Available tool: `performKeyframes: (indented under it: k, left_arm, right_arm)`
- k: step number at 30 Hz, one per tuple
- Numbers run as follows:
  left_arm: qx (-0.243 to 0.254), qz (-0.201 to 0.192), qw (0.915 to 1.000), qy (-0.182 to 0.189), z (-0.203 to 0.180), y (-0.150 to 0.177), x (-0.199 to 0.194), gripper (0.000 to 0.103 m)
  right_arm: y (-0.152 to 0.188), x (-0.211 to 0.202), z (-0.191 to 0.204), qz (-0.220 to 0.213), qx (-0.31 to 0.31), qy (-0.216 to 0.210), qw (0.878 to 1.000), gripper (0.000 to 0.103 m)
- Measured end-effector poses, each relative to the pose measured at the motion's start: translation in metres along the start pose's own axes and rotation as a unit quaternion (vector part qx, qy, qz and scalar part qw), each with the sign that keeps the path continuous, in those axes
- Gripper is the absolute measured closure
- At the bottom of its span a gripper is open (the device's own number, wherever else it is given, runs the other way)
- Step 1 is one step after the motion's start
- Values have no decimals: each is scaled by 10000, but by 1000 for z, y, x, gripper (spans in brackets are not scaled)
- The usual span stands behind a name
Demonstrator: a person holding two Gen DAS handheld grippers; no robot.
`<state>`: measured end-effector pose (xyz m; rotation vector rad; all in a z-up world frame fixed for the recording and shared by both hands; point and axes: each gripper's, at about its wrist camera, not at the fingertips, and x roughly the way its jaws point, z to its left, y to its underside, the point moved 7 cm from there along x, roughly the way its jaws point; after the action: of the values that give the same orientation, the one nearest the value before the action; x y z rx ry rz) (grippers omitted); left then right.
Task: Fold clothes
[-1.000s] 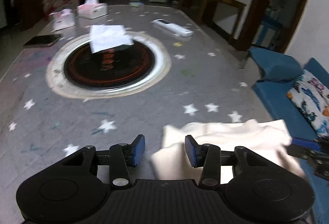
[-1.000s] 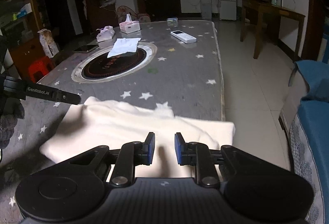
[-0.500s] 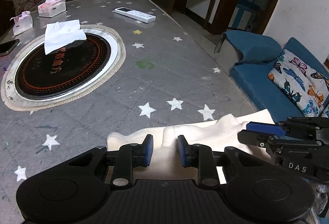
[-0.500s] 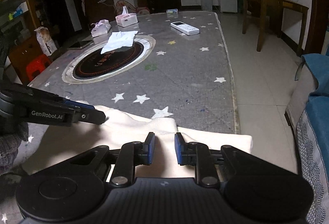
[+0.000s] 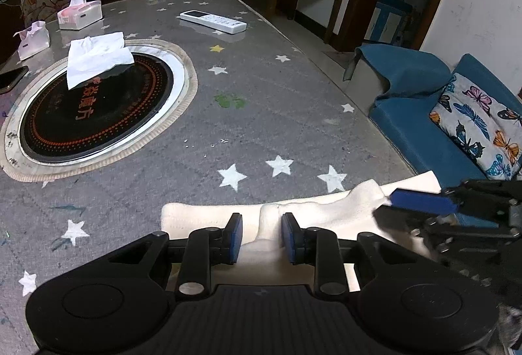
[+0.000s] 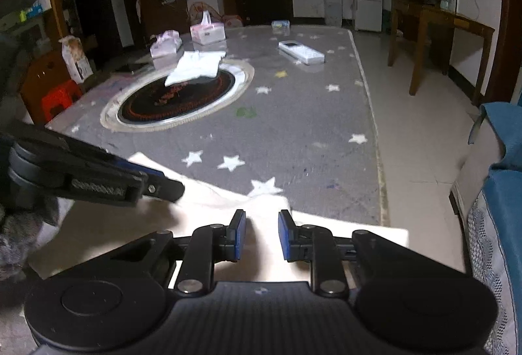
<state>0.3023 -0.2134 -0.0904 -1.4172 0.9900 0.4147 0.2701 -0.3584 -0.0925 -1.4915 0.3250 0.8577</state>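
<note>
— Where are we finding the cream garment (image 5: 313,214)?
— It is lying along the near desk (image 5: 277,113) edge, long axis running side to side, a raised fold sitting between both pairs of jaws.
— And the grip?
— We are closing the left gripper (image 5: 261,237) and right gripper (image 6: 259,234) on that fold, narrowly parted; firm hold, we cannot tell.

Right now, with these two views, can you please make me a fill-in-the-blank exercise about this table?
The white remote control lies on a grey cloth printed with white ____.
A tissue rests on the round ____ hotplate.
The cushion on the blue sofa shows colourful ____.
The cream garment is pinched by ____ claws: the left claw and the right claw.
Missing: stars; black; butterflies; two.
</note>
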Motion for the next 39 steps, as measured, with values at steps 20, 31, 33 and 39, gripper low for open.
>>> performKeyframes:
  k: [20, 31, 33, 39]
  left_arm:
    - [362, -242, 9985, -318, -14, 5, -21, 69]
    - [689, -379, 9964, -329, -33, 39, -54, 67]
    - [724, -395, 9961, -311, -36, 46, -58, 67]
    - [875, -423, 9945, -379, -43, 67, -66, 65]
  right_arm:
    - [42, -43, 32, 141, -515, -82, 9985, 73]
    - [58, -62, 41, 79, -539, -40, 9985, 65]
    - [61, -65, 41, 61, -520, -24, 9986, 64]
    - [68, -76, 42, -23, -497, 58, 9987, 61]
